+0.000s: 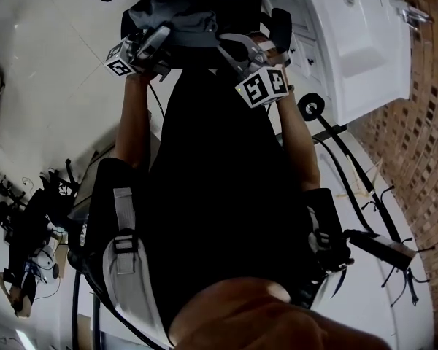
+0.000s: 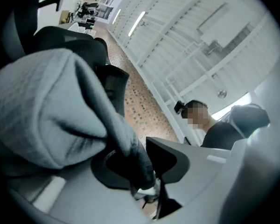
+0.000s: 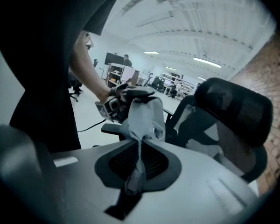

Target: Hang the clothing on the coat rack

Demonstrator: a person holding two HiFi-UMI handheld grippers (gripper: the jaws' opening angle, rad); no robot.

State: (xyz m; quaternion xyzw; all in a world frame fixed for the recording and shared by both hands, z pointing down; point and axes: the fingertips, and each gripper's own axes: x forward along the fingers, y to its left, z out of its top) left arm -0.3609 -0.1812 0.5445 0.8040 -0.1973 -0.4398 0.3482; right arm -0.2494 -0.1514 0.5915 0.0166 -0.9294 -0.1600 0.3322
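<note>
Head view: your dark torso (image 1: 212, 195) fills frame, white floor (image 1: 51, 64) around it. Office chair (image 3: 233, 111) stands behind in right gripper view. You hold grey clothing (image 1: 177, 28) raised, bunched between both tools. Left gripper (image 2: 147, 174) pinches dark fold; right gripper (image 3: 133, 174) clamped on thin pale edge. Judgement: pickup done; coat rack not identifiable in any view, so carry and hanging remain.

The person wears a black top (image 1: 212, 195), its sleeves leaving the forearms bare. Left of the top hangs a pale buckled strap (image 1: 124, 224). Above the top, the left gripper (image 1: 158, 41) and right gripper (image 1: 236, 48) each bear a white cube with black square markers.
</note>
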